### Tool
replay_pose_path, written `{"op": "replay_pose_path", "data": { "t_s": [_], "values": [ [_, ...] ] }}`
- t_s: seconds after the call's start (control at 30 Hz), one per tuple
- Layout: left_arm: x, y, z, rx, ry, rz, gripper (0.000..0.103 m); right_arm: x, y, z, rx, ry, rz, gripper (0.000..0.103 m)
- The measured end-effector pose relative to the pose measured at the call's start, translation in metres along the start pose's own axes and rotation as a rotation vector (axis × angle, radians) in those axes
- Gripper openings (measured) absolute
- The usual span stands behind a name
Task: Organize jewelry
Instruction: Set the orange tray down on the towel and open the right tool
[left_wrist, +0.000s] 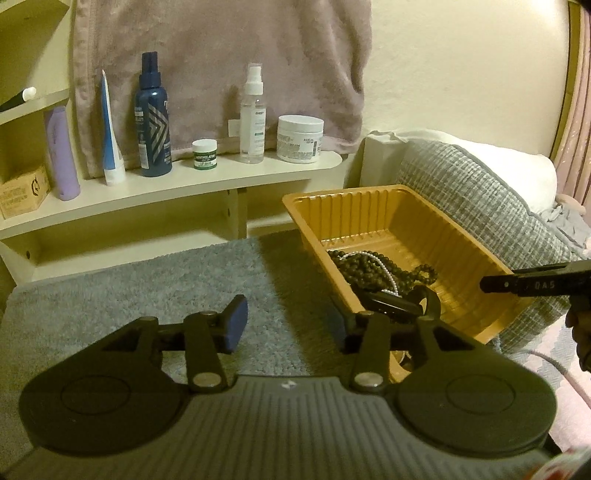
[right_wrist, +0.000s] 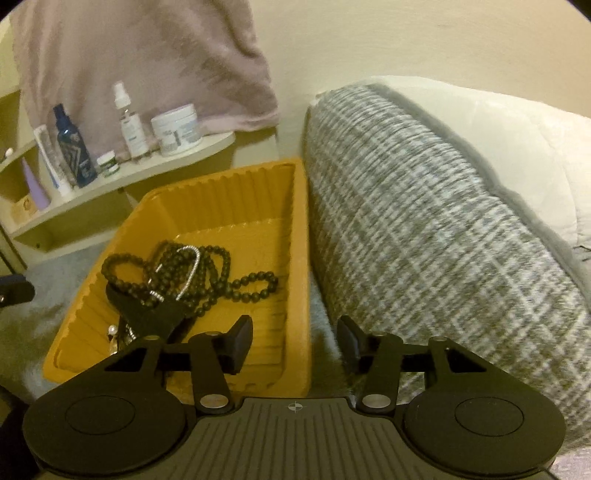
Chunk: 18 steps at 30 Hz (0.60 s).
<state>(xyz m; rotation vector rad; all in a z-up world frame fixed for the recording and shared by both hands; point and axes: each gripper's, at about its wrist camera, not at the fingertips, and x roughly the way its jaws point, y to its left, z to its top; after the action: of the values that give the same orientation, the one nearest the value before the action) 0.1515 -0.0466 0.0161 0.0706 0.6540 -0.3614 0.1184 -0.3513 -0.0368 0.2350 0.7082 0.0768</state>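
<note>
Jewelry sat tangled in the orange plastic tray (right_wrist: 295, 236): dark bead necklaces (right_wrist: 207, 273), a silver chain (right_wrist: 192, 266). Left gripper (left_wrist: 290, 325) and right gripper (right_wrist: 295, 343) were both spread, empty.

The left gripper (left_wrist: 286, 325) and right gripper (right_wrist: 295, 345) are matte black, each with two round discs at 4 and 8 o'clock, silver pivot screws, a ribbed grey base bearing a small white mark, and dark blue pads (left_wrist: 238, 325).
</note>
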Motion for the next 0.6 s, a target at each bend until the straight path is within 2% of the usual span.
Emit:
{"op": "replay_pose_path", "data": {
  "t_s": [0.03, 0.1, 0.13, 0.2, 0.3, 0.5, 0.6],
  "values": [
    [-0.001, -0.001, 0.0, 0.001, -0.003, 0.002, 0.048, -0.004, 0.0, 0.001, -0.001, -0.01, -0.003, 0.052],
    [-0.003, -0.003, -0.001, 0.004, -0.007, 0.013, 0.062, -0.013, 0.001, 0.003, 0.001, -0.033, -0.003, 0.056],
    [-0.005, -0.004, -0.002, 0.005, -0.01, 0.023, 0.065, -0.018, 0.003, 0.004, 0.004, -0.044, -0.006, 0.058],
    [-0.007, -0.004, -0.004, 0.002, -0.008, 0.044, 0.07, -0.029, 0.008, 0.004, 0.005, -0.06, -0.012, 0.072],
    [-0.009, -0.002, -0.009, -0.034, 0.008, 0.075, 0.082, -0.041, 0.021, 0.003, -0.014, -0.068, -0.007, 0.082],
    [-0.019, -0.001, -0.021, -0.087, 0.024, 0.127, 0.098, -0.049, 0.048, -0.004, -0.013, 0.011, 0.008, 0.088],
    [-0.027, 0.0, -0.025, -0.104, 0.027, 0.128, 0.1, -0.047, 0.061, -0.011, -0.004, 0.06, 0.031, 0.089]
  ]
}}
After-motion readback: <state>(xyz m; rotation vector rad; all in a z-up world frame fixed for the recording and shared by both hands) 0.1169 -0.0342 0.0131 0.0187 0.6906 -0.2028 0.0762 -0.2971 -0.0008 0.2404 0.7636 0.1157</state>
